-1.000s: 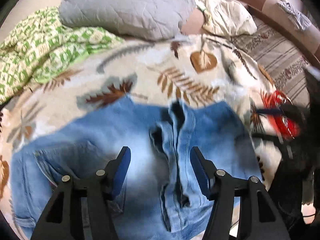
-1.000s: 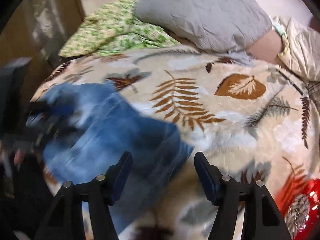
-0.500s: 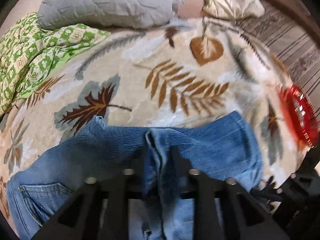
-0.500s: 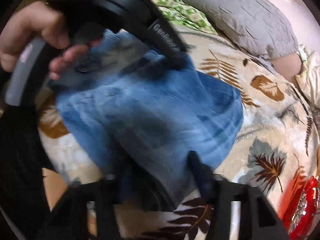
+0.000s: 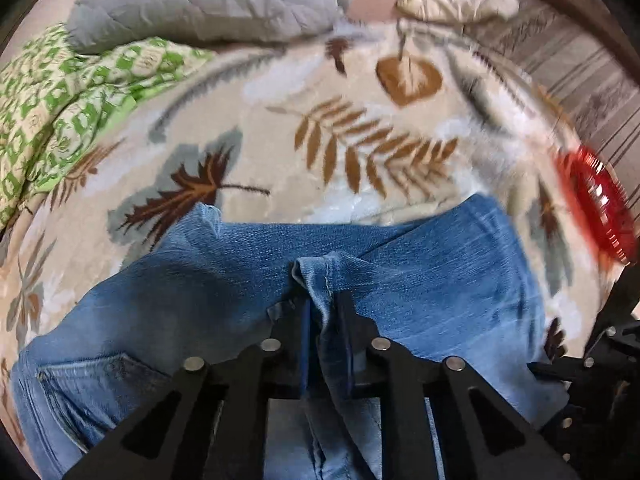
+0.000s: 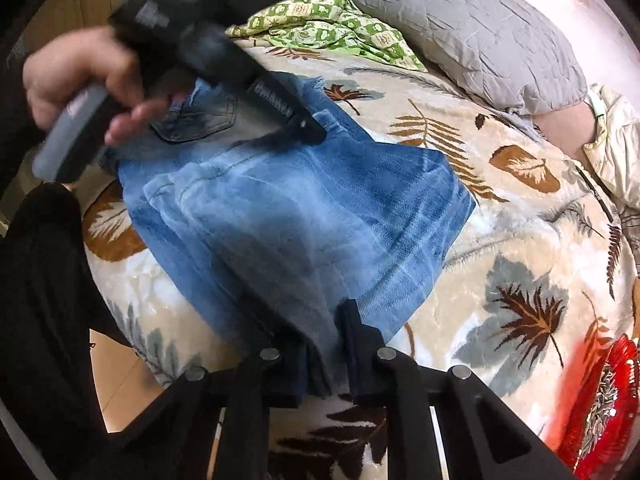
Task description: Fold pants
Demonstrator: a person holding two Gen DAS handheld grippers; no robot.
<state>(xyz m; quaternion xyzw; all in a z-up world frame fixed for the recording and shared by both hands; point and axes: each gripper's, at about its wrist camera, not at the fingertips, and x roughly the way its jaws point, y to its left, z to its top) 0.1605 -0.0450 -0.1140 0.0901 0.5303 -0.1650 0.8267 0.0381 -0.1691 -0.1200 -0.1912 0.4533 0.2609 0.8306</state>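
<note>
Blue denim pants [image 5: 420, 280] lie crumpled on a leaf-print blanket [image 5: 360, 152]. In the left wrist view my left gripper [image 5: 322, 308] pinches a raised seam fold of the denim between its pads, and its jaws are opening slightly. The right wrist view shows my right gripper [image 6: 326, 316] closing on the near edge of the pants [image 6: 300, 208], with denim bunched between its fingers. A hand [image 6: 80, 76] holds the left gripper [image 6: 310, 132] at the far side of the pants, near a back pocket [image 6: 196, 120].
A grey pillow [image 6: 472, 28] and a green patterned quilt [image 6: 320, 20] lie at the head of the bed. A red dish [image 6: 604, 404] sits on the blanket at the right. A cream jacket [image 6: 616, 140] lies beyond. The bed edge and floor [image 6: 120, 376] are at the left.
Both grippers stood open above the pants a second ago. They have come down onto the denim and closed on folds of it, the right one at the near edge.
</note>
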